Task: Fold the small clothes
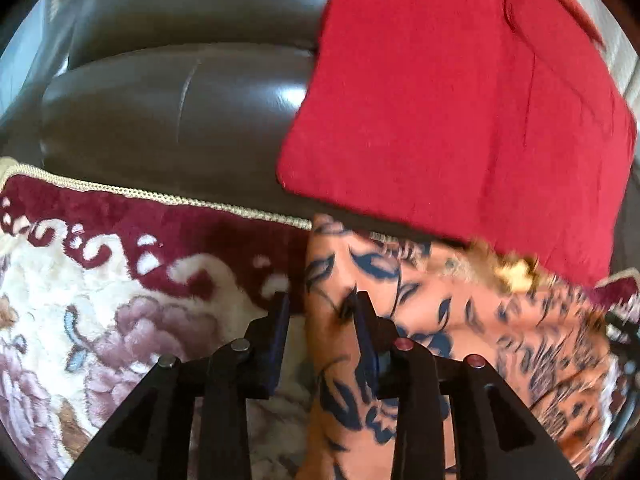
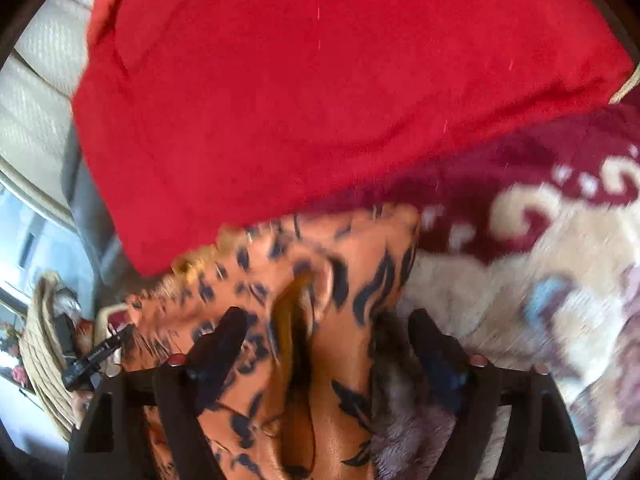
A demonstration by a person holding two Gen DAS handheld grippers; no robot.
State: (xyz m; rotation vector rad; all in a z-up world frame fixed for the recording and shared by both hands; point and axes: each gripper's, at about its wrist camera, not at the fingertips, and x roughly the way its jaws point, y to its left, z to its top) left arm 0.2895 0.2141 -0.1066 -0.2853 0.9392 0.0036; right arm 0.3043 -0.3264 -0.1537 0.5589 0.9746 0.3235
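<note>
Mid-fold on the orange leaf-print garment (image 1: 420, 312), bunched on the floral blanket (image 1: 120, 300) beside the red cloth (image 1: 460, 120). Left gripper (image 1: 322, 312) narrow, right gripper (image 2: 328, 332) wide, neither pinching. Next: regrasp an edge.

You have two garments in sight: one red cloth (image 1: 460, 92), folded flat, and one orange garment with a dark leaf print (image 1: 460, 320), rumpled. They lie on one plush floral blanket (image 1: 120, 280) with a maroon border, spread over one dark leather seat (image 1: 180, 100), and one woven basket (image 2: 44, 340) shows at the left edge of your right wrist view. You carry two grippers, the left gripper (image 1: 320, 300) and the right gripper (image 2: 328, 320), each with two fingers.
</note>
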